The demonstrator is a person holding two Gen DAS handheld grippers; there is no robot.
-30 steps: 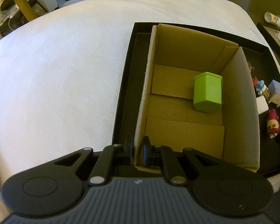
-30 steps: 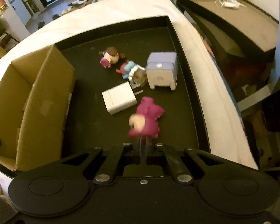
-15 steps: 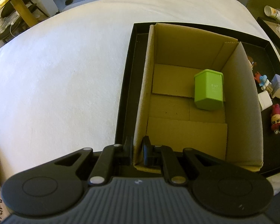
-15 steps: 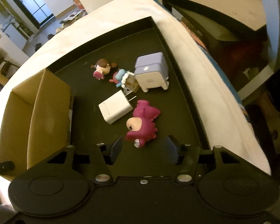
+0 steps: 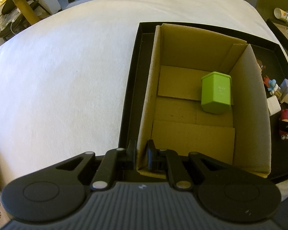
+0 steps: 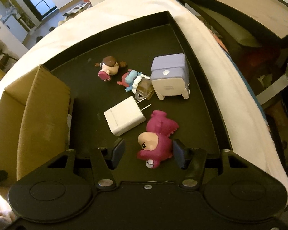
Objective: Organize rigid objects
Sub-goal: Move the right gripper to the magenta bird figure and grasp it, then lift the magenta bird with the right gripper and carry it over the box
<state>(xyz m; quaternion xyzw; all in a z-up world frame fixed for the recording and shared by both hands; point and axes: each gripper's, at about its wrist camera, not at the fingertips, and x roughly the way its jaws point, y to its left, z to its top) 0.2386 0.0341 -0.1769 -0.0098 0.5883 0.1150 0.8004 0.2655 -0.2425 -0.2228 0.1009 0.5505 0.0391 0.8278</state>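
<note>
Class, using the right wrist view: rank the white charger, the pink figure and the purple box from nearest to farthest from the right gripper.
1. Pink figure: between the open right gripper fingers, nearer the right finger.
2. White charger: just beyond, to the left.
3. Purple box: farthest, toward the right rim.

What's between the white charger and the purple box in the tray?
In the right wrist view, a small blue-and-red figure on a clear brownish block lies between the white charger and the purple box, touching the box.

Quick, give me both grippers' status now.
Left gripper: shut on the cardboard box wall.
Right gripper: open, fingers around the pink figure.
</note>
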